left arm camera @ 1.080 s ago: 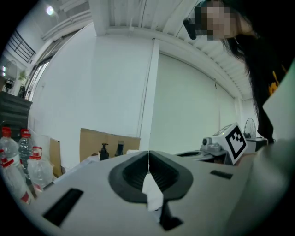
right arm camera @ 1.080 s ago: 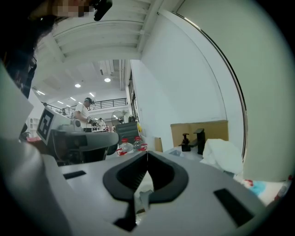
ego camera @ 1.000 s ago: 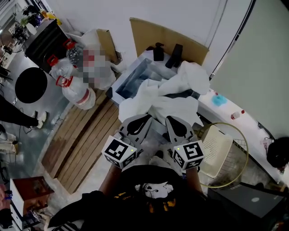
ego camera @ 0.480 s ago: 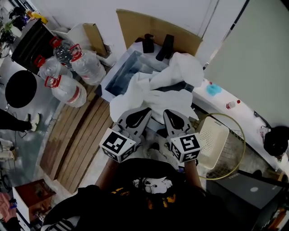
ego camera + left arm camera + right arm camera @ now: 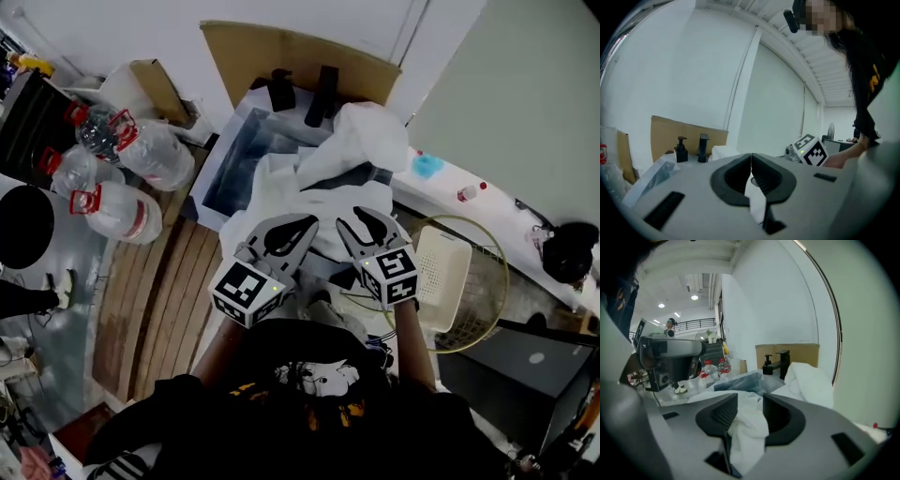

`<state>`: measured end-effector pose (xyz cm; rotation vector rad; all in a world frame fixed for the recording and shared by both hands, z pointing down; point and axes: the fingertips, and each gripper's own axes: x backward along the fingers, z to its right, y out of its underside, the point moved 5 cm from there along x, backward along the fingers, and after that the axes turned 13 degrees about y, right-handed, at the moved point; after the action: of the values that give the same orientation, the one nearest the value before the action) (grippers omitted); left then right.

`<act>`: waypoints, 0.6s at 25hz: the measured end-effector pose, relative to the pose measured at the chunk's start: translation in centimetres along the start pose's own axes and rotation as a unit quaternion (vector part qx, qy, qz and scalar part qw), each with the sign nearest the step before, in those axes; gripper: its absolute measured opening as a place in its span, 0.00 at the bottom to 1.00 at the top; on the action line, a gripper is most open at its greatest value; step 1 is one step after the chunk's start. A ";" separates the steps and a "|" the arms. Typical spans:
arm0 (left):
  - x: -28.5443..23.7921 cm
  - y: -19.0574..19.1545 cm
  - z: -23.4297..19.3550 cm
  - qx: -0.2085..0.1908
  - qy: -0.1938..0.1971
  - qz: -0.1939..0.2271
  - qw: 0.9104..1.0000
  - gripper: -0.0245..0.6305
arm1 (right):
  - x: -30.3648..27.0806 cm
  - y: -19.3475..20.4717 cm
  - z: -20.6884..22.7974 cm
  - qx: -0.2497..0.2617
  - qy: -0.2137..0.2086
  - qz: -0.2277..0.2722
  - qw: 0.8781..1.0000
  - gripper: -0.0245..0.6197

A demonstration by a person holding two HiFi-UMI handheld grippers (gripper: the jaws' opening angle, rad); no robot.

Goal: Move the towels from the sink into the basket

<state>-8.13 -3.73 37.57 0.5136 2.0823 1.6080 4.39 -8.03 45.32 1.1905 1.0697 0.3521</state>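
The left gripper (image 5: 751, 159) is clenched on a fold of the white towel (image 5: 319, 187) draped over the sink (image 5: 234, 155) at upper centre, while the right gripper (image 5: 750, 408), whose jaws have just been opening, stands slack around another fold, probably to regrip before the basket (image 5: 483, 314) at right.

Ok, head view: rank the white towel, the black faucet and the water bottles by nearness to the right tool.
1. white towel: lies between the jaws of the right tool, which have just been opening.
2. black faucet: at the back edge of the sink, beyond the tool.
3. water bottles: far left, past the sink.
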 end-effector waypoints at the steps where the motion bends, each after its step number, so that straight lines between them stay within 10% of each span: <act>1: 0.0 0.0 -0.4 0.000 0.007 -0.002 1.000 0.05 | -0.8 0.2 0.2 0.007 -0.001 -0.011 1.000 0.32; 9: 1.6 0.4 -4.8 0.006 0.026 -0.007 1.000 0.05 | -8.1 1.5 -0.3 0.113 -0.040 -0.080 0.990 0.55; 15: 2.8 0.4 -7.4 0.010 0.031 -0.003 0.999 0.05 | -12.9 4.8 -2.5 0.231 -0.123 -0.200 0.944 0.61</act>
<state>-14.63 -8.00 39.13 0.4695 2.1452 1.6212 -2.64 -14.03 55.78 1.3437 1.1743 -0.3771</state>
